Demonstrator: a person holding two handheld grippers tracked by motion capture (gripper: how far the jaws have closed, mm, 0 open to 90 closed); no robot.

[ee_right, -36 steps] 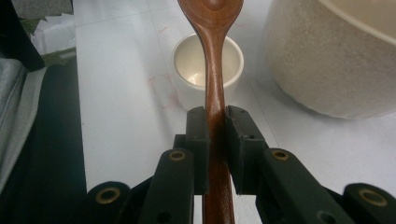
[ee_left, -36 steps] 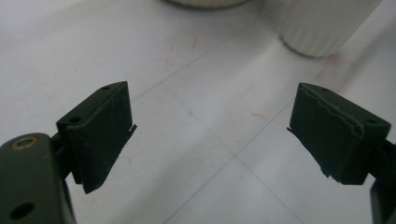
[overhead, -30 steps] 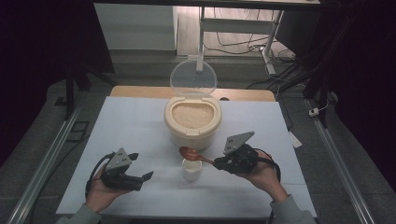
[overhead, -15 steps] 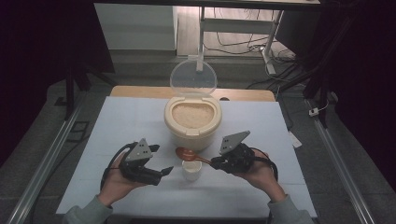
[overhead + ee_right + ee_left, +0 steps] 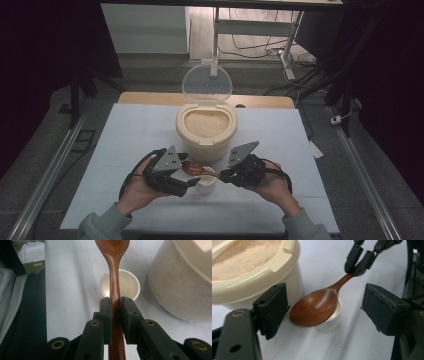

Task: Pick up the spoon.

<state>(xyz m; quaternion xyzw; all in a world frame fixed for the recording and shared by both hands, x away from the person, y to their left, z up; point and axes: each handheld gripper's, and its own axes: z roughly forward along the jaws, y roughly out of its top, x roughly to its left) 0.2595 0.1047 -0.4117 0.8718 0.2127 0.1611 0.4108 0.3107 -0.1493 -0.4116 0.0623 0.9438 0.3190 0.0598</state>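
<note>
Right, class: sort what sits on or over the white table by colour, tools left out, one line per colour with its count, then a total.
Brown: 1, the wooden spoon
Cream: 1, the rice container
White: 1, the small cup
Clear: 1, the container's open lid
Total: 4

No text, label, brand, number or sign can be read anywhere in these pictures. The cream container (image 5: 206,131) beside the left gripper's jaws is plain, as is the small white cup (image 5: 120,285) just ahead of the right gripper's jaws. Faint red marks on the counter (image 5: 338,341) by the cup spell nothing legible.
</note>
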